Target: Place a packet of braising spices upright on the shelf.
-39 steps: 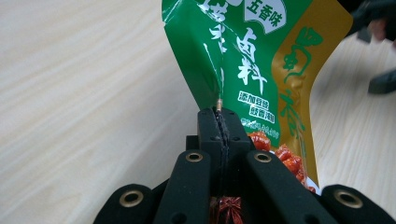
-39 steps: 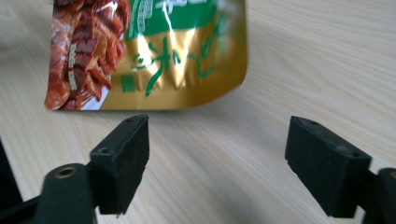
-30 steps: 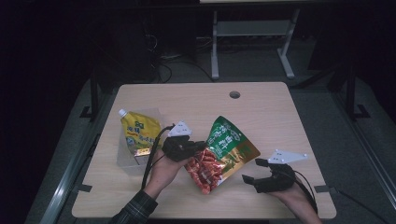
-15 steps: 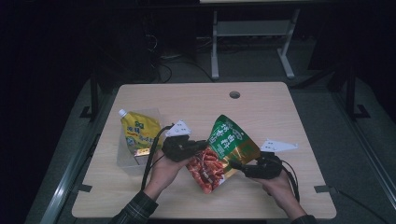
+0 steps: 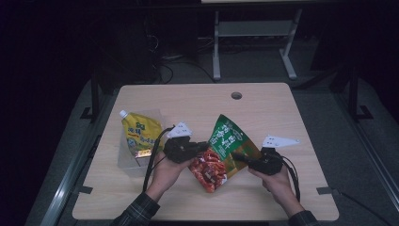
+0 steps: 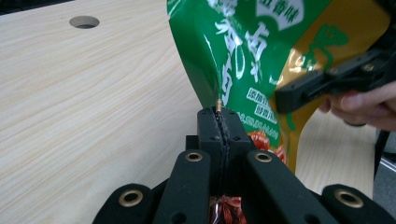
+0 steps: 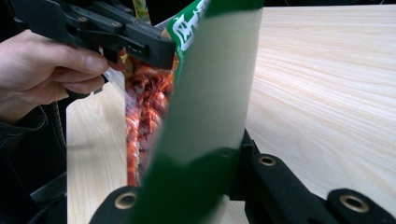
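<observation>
A person sits at a wooden table in a dark room and holds 2 black grippers, 1 in each hand. Between them is a snack bag, green and gold at the top, with red food showing through the lower part. The bag is near the front middle of the table, tilted, its top pointing away from the person and its red end toward them.

The left gripper comes in from the left side of the bag. In the left gripper view its jaws are pressed together on the bag's left edge, with a thin seam of the bag pinched between them. The left hand grips the tool from below.

The right gripper comes in from the right. Its jaws have just been closing, and they are now clamped on the bag's right side. In the right gripper view the green film rises from between the jaws and hides the left 1. The right hand rests near the table's front edge.

To the left, well apart from the bag, a yellow pouch with a white cap lies in a clear tray. A round hole sits near the table's far edge.
</observation>
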`<state>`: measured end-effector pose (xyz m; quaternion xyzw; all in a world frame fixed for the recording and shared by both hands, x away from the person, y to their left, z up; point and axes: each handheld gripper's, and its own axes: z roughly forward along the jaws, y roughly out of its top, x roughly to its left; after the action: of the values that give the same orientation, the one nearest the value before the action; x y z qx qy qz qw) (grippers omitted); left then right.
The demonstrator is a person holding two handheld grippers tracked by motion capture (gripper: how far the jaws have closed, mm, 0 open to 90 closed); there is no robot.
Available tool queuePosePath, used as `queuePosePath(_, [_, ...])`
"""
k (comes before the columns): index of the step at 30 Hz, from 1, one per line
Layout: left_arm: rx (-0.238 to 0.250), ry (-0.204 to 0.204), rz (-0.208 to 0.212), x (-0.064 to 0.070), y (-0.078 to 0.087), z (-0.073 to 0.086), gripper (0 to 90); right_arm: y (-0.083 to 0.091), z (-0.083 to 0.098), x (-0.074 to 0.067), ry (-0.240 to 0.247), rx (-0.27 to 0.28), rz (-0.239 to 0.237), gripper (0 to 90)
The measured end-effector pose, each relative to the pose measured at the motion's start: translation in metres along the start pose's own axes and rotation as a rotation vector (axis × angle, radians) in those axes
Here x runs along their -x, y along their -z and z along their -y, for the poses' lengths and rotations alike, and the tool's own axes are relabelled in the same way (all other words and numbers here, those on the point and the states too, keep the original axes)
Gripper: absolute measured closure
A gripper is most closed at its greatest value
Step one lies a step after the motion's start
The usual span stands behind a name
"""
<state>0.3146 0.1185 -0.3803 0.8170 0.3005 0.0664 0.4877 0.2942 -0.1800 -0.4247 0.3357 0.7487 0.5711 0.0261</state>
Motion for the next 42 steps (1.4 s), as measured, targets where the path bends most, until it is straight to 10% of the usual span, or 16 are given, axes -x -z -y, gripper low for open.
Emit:
queuePosePath(16, [-0.045,0.01,-0.054,0.0,-0.004,0.009,79.2,0.015,-0.027,0.001,0.078,-0.08,-0.007,89.6])
queuePosePath(42, [-0.199,-0.115,0.094,0.018,0.002,0.051,25.7,0.008,-0.063,0.001,0.107,-0.087,0.033,89.7])
